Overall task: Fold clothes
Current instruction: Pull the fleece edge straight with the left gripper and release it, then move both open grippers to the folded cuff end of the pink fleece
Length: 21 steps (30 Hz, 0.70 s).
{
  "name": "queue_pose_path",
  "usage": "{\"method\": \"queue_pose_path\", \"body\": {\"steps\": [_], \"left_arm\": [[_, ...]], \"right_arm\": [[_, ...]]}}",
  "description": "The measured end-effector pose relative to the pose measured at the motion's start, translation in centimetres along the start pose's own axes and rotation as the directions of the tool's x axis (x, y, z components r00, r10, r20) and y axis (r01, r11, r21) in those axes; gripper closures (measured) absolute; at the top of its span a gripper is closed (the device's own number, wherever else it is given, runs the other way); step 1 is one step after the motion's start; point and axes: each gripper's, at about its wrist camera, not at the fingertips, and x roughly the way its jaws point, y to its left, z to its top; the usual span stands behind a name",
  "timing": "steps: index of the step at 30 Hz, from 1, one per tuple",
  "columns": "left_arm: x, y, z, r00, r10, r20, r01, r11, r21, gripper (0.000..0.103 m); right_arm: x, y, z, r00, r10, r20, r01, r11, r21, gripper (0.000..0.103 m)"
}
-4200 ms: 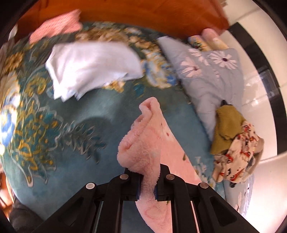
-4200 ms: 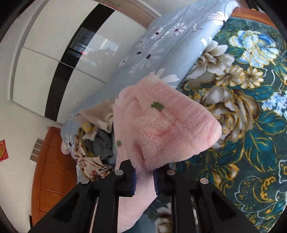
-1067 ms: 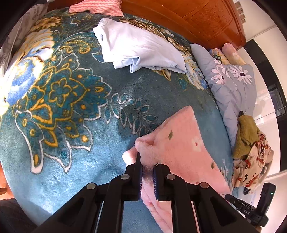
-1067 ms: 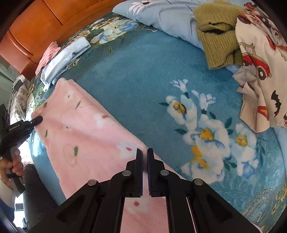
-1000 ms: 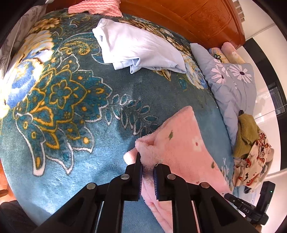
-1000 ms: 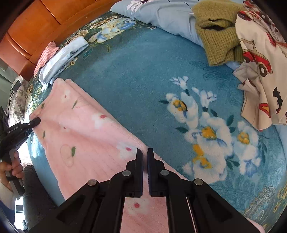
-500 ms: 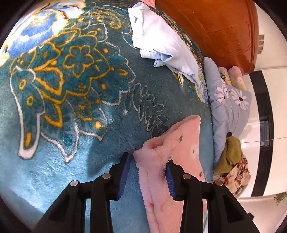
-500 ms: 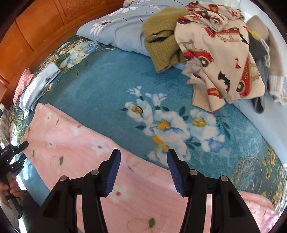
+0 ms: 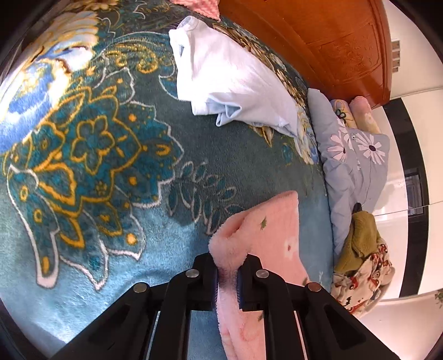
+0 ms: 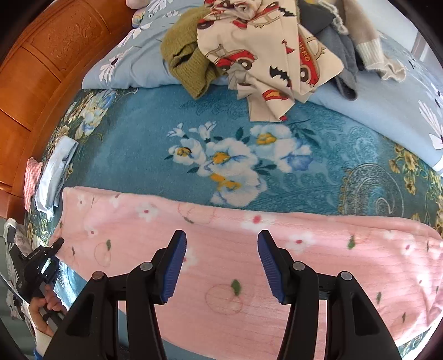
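Note:
A pink fleece garment with small flowers [image 10: 249, 249] lies spread flat along the near edge of the blue floral bed blanket [image 10: 155, 133]. My right gripper [image 10: 220, 246] is open and empty just above its middle. My left gripper [image 9: 227, 272] is shut on the garment's fluffy end [image 9: 265, 238], which bunches up between the jaws. The left gripper also shows at the far left of the right wrist view [image 10: 41, 263], at the garment's left end.
A folded pale blue garment [image 9: 232, 80] and a pink checked cloth [image 9: 193, 5] lie near the wooden headboard [image 9: 318, 36]. A heap with an olive sweater [image 10: 188, 63] and a car-print garment [image 10: 271, 58] sits on a grey floral quilt [image 10: 133, 63].
My right gripper has let go of the pink garment, opened wide and pulled back. My left gripper opened half a second ago and has closed again on the garment's end.

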Motion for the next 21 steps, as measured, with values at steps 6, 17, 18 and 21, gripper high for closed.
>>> {"method": "queue_pose_path", "body": {"steps": [6, 17, 18, 21], "left_arm": [[-1.2, -2.1, -0.7, 1.0, 0.013, 0.028, -0.016, 0.997, 0.08, 0.093], [-7.5, -22.5, -12.0, 0.9, -0.387, -0.201, 0.429, 0.707, 0.562, 0.092], [-7.0, -24.3, -14.0, 0.884, -0.387, -0.263, 0.465, 0.663, 0.586, 0.092], [-3.8, -28.3, -21.4, 0.879, -0.254, -0.404, 0.474, 0.559, 0.68, 0.092]], "right_arm": [[-3.4, -6.0, -1.2, 0.997, -0.058, 0.045, 0.052, 0.991, 0.123, 0.048], [-4.0, -18.0, -6.5, 0.996, -0.092, -0.021, 0.089, 0.836, 0.541, 0.048], [-3.9, -18.4, -6.4, 0.996, -0.09, -0.017, 0.085, 0.836, 0.542, 0.048], [-3.9, -19.0, -6.2, 0.998, -0.07, 0.008, 0.055, 0.847, 0.529, 0.048]]}}
